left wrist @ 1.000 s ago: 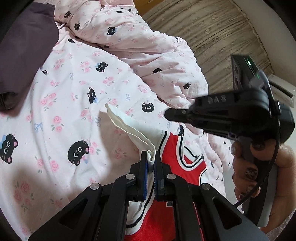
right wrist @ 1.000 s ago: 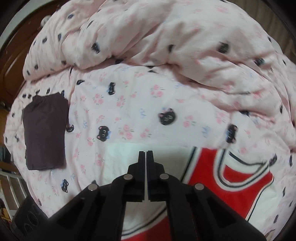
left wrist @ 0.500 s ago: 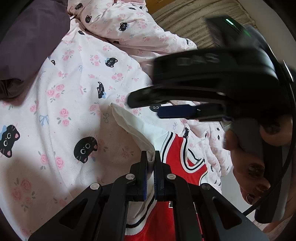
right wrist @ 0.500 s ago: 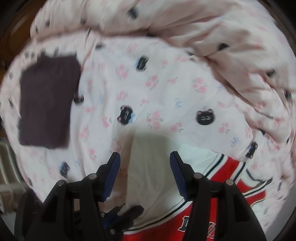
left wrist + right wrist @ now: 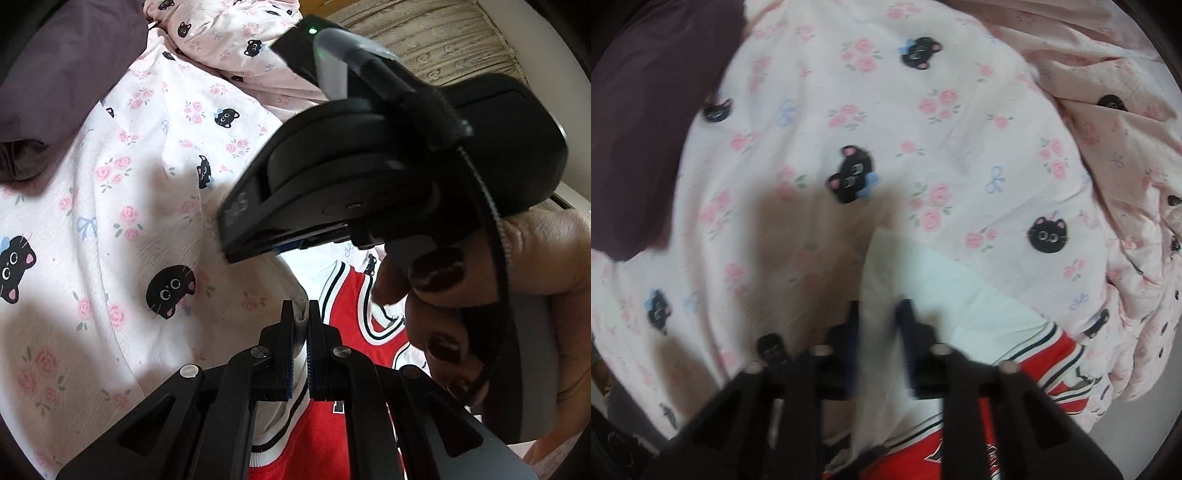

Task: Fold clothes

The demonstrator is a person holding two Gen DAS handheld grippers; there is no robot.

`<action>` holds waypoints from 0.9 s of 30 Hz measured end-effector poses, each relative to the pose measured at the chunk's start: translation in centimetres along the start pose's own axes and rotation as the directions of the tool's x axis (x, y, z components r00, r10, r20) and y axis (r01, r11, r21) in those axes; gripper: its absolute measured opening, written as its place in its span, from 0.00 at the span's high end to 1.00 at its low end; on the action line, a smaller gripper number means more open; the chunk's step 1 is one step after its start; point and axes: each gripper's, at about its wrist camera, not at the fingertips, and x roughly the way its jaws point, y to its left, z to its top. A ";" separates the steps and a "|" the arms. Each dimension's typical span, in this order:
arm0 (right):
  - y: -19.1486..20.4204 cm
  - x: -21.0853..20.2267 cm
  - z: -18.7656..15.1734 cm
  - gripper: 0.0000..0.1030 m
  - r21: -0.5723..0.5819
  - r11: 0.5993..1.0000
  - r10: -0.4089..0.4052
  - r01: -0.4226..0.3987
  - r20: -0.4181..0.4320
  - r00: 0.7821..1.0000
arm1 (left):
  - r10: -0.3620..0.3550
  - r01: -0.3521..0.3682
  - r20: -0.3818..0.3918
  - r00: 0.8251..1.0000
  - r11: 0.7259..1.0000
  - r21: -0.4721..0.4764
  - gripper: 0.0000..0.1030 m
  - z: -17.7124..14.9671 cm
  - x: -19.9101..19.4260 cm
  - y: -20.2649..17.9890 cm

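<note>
A red and white jersey (image 5: 354,310) with black trim lies on the pink cat-print bedsheet (image 5: 110,221). My left gripper (image 5: 301,314) is shut on a raised white fold of the jersey. My right gripper (image 5: 879,314) is open, its jaws astride the white edge of the jersey (image 5: 942,291) close above the bed. In the left wrist view the right gripper's body (image 5: 388,177) and the hand holding it fill the right side, just beyond my left fingers.
A folded dark purple garment (image 5: 646,122) lies at the left on the bed; it also shows in the left wrist view (image 5: 62,74). A bunched pink quilt (image 5: 1126,129) rises at the right and back. A wooden floor (image 5: 424,44) lies beyond the bed.
My right gripper opened, then swung left and down onto the jersey's white edge, its jaws now narrower around it. My left gripper kept its hold and hardly moved.
</note>
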 end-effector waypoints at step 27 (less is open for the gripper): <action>-14.4 -3.2 -17.8 0.92 0.517 0.658 0.168 -0.547 0.608 0.776 | 0.025 0.071 -0.238 0.971 0.920 0.386 0.96 -3.7 2.3 -6.3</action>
